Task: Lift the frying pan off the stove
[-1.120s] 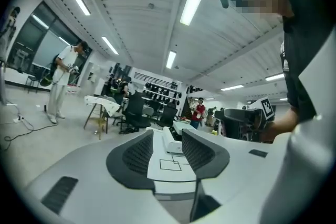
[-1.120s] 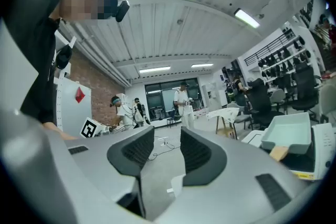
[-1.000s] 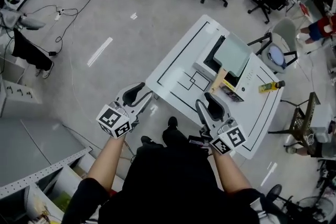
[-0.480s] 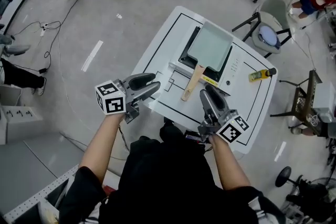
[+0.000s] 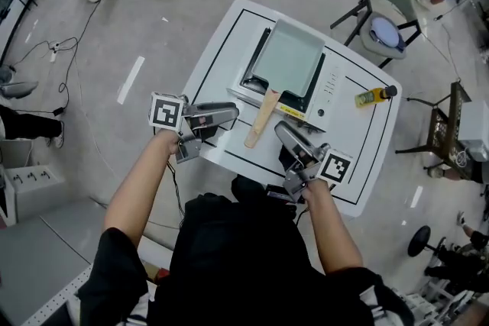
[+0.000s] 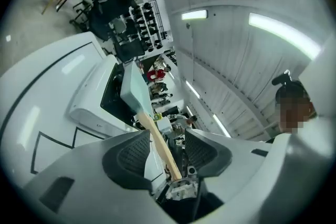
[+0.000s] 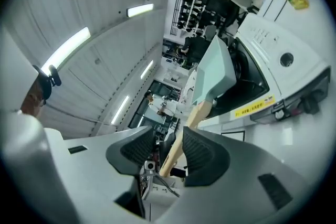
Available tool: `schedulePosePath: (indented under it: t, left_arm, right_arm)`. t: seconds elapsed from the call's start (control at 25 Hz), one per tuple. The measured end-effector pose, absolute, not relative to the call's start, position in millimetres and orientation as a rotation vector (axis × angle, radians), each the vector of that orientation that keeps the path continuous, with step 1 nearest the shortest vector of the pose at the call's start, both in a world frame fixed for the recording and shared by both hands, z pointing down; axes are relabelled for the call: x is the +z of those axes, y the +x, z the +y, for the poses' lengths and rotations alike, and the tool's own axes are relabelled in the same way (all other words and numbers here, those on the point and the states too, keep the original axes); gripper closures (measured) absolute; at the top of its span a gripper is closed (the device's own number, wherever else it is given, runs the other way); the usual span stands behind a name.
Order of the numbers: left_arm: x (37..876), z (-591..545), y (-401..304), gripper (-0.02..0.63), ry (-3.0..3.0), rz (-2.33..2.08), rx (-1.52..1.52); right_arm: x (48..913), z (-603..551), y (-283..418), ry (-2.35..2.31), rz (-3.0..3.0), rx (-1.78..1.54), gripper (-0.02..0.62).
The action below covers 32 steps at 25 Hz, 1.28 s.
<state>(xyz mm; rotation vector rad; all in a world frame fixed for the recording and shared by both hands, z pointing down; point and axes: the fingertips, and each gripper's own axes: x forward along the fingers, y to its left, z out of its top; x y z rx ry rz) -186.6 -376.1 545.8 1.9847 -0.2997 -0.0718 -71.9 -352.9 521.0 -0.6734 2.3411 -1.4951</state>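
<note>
Head view worries me on one count: the frying pan [image 5: 289,57] sits square on the stove [image 5: 330,91] with only its slim wooden handle [image 5: 260,117] to take. I judge that a grip far out on that handle could let the pan tip or twist as it rises.

From the left, my left gripper [image 5: 226,118] hangs over the table [image 5: 214,65] just beside the handle's left side, jaws apart and holding nothing. In the left gripper view the handle runs up the gap between the pads, yet as far as I can tell it lies beyond them, untouched. Closing here would likely catch air or nudge the handle sideways.

Right of the handle, my right gripper [image 5: 284,135] also stands open and empty. It is near the handle's free end, which shows in its gap too. Two grippers converging on one thin handle could collide.
</note>
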Motion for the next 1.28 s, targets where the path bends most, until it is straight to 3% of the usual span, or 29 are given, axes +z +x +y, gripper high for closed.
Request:
schedulePosePath:
  t: [0.56, 1.28]
  left_arm:
    - [580.8, -383.9, -127.0, 0.386, 1.58, -0.058, -0.072]
    - [580.5, -389.2, -94.1, 0.385, 1.541, 0.072, -0.051]
  right_arm:
    - [556.1, -345.1, -107.0, -0.466, 2.335, -1.782, 0.41]
    - [566.5, -358.8, -129.7, -0.411, 2.369, -1.824, 0.413]
